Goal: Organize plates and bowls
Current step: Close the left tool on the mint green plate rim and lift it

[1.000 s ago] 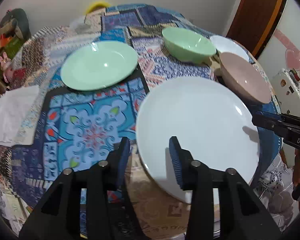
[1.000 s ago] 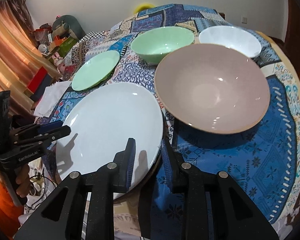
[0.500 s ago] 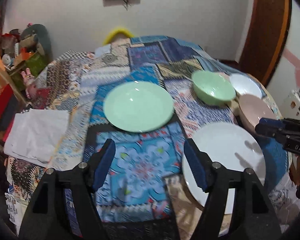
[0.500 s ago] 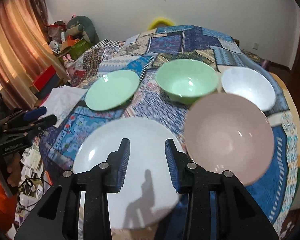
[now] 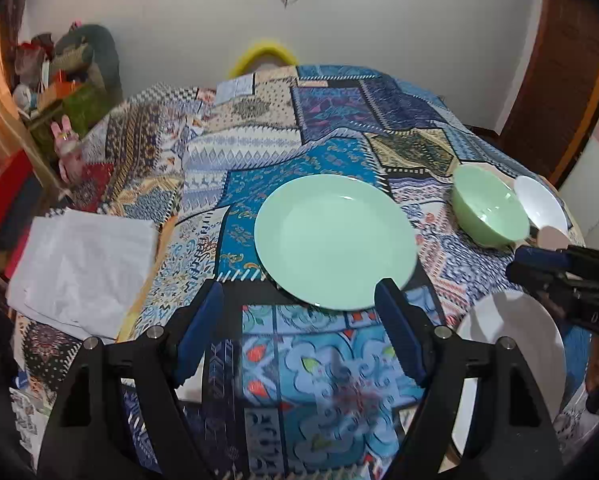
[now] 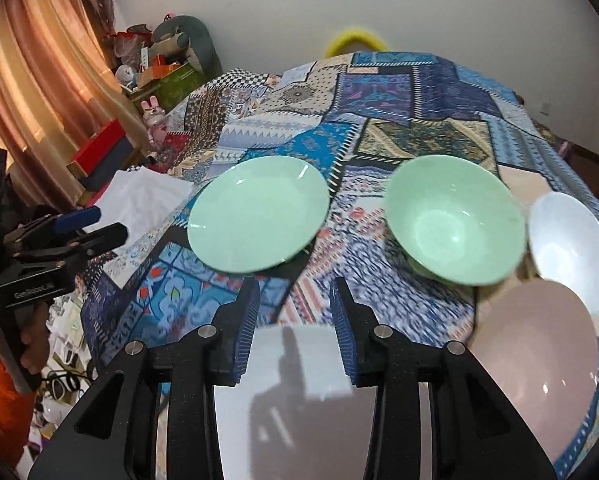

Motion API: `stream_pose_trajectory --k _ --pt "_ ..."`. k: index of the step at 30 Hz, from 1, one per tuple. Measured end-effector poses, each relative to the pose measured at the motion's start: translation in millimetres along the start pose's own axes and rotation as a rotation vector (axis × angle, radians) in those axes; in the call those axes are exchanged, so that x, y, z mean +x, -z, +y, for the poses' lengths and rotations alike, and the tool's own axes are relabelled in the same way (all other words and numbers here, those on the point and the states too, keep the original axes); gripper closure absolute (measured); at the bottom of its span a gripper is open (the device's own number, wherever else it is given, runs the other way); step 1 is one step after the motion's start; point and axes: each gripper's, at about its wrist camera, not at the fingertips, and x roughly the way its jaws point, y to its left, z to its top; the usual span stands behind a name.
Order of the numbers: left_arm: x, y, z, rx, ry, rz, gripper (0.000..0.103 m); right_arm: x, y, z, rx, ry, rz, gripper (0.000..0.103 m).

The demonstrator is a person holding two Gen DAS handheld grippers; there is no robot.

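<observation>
On the patchwork cloth a green plate [image 5: 335,240] [image 6: 259,214] lies at the centre. To its right stand a green bowl [image 5: 489,210] [image 6: 455,220], a white bowl [image 5: 539,204] [image 6: 571,248] and a pink bowl [image 6: 535,360]. Nearest me is a white plate [image 5: 511,360] [image 6: 291,400]. My left gripper [image 5: 299,320] [image 6: 107,224] hovers above the cloth just short of the green plate, its jaws opening, nothing between them. Over the white plate's far edge, my right gripper [image 6: 295,320] [image 5: 515,263] stands open with a narrow gap and holds nothing.
A folded white cloth [image 5: 83,264] [image 6: 147,200] lies at the table's left edge. Boxes and toys [image 6: 159,64] crowd the floor beyond it, beside a curtain [image 6: 31,80]. A yellow chair back [image 5: 263,54] shows behind the table. A brown door [image 5: 559,80] is at the right.
Both grippers have drawn back and up from the white plate's rim. The left jaws have spread much wider, the right ones a little. The green plate now sits ahead of both.
</observation>
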Motion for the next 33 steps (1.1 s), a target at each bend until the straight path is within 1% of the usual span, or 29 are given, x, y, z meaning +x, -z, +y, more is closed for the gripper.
stream_pose_trajectory --k 6,11,15,19,22,23,25,27,33 --pt "37.3 -15.2 22.0 -0.039 0.000 0.048 0.025 35.4 -16.9 -0.6 0.007 -0.003 0.059 0.070" --pt "68.6 -24.6 32.1 -0.008 -0.013 0.074 0.025 61.6 -27.8 -1.7 -0.005 0.027 0.097 0.070" --pt "95.6 -30.9 40.5 -0.015 0.007 0.115 0.025 78.5 -35.9 -6.6 0.020 0.029 0.123 0.070" --pt "119.0 -35.4 47.0 -0.021 0.021 0.144 0.025 95.6 -40.7 -7.3 0.009 0.038 0.155 0.070" --pt "135.5 -36.9 47.0 0.006 0.032 0.177 0.025 105.1 -42.5 -8.1 -0.004 0.066 0.172 0.070" --pt "141.9 -37.0 47.4 0.017 0.019 0.181 0.025 108.3 -42.8 -8.7 -0.005 0.073 0.180 0.070" --pt "149.1 -36.4 47.9 0.030 0.015 0.190 0.026 112.8 -43.8 -10.3 -0.004 0.080 0.186 0.070" --pt "157.6 -36.0 50.7 0.030 0.021 0.202 0.029 115.9 -45.8 -10.9 0.000 0.068 0.191 0.070" --pt "168.2 -40.6 63.9 -0.029 0.080 0.204 0.029 125.6 -49.0 -9.6 0.007 0.059 0.209 0.069"
